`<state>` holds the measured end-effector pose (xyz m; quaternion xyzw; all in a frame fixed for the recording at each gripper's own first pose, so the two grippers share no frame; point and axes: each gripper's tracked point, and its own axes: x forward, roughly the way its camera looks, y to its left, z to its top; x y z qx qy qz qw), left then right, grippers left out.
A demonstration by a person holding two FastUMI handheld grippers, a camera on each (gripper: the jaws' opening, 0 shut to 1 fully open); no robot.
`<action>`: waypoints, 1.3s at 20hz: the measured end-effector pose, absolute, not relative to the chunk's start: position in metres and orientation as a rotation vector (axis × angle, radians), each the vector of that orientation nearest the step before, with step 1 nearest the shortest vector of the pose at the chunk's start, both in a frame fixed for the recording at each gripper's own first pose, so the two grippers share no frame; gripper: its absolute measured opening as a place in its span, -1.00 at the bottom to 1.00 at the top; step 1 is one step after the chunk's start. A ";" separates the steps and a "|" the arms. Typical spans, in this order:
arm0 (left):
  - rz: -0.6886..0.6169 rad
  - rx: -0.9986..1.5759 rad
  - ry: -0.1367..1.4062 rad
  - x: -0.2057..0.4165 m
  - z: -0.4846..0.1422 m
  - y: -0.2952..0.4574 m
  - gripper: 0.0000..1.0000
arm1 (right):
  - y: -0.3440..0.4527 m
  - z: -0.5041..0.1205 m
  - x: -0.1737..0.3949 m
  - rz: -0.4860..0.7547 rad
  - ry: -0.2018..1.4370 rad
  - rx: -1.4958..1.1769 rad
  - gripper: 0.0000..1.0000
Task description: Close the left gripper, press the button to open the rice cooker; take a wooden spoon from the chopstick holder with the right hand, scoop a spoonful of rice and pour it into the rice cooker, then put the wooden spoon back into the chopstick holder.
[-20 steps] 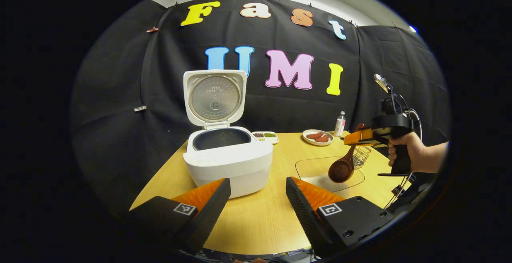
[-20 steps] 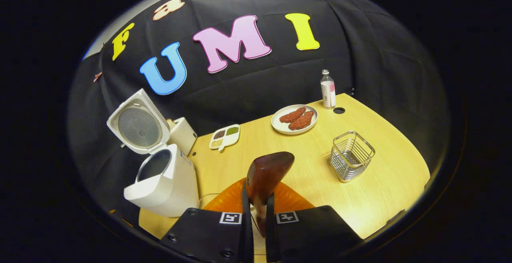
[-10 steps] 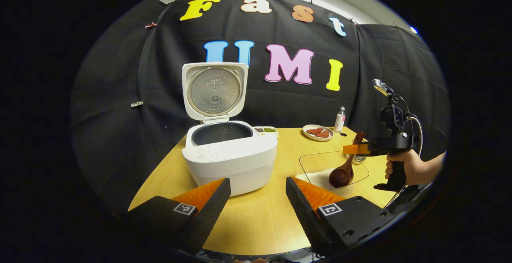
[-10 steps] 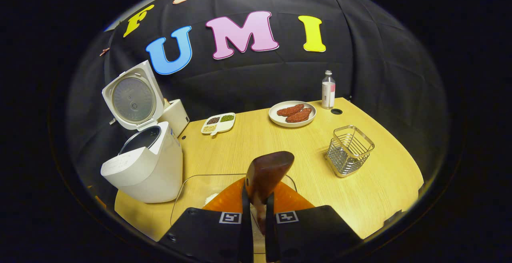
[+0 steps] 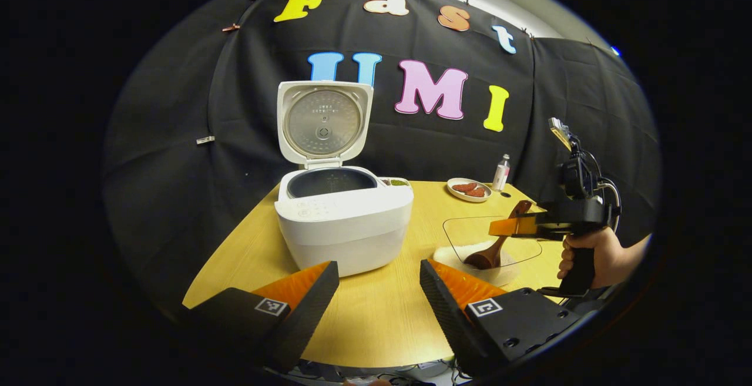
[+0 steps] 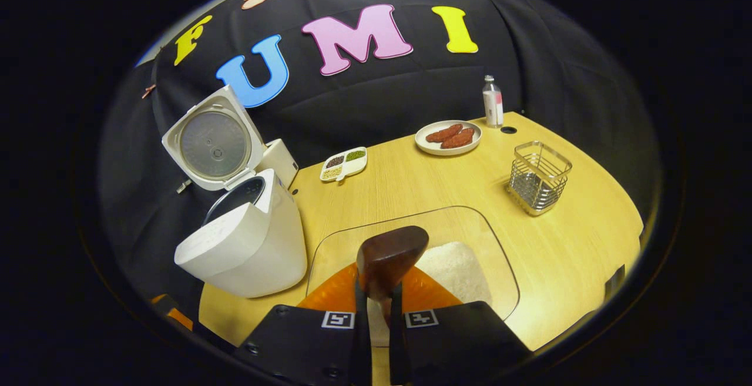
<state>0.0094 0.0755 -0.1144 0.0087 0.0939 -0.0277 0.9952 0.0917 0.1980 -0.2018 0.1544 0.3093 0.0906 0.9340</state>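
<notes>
The white rice cooker stands on the table with its lid up and its dark inner pot showing. My right gripper is shut on the handle of the wooden spoon. The spoon's bowl dips into the clear glass dish, down at the white rice. The wire chopstick holder stands at the right. My left gripper hangs open near the table's front edge, in front of the cooker, with nothing between its fingers.
At the back of the wooden table are a white plate of reddish food, a small bottle and a divided dish of grains. A hand holds the right gripper.
The right gripper has come down and forward with the spoon, from above the table to the rice in the glass dish. The left gripper stays open, its view shifting slightly.
</notes>
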 end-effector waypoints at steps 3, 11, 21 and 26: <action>-0.048 0.016 0.189 0.007 -0.115 0.078 0.92 | 0.201 -0.203 0.094 0.168 0.670 0.373 -0.67; -0.036 0.022 0.182 0.010 -0.112 0.082 0.92 | 0.203 -0.204 0.099 0.115 0.766 0.584 -0.67; -0.059 0.048 0.172 0.018 -0.103 0.074 0.92 | 0.165 -0.198 0.110 0.013 0.799 0.898 -0.67; -0.083 0.067 0.159 0.023 -0.097 0.064 0.92 | 0.138 -0.187 0.127 -0.046 0.763 0.985 -0.67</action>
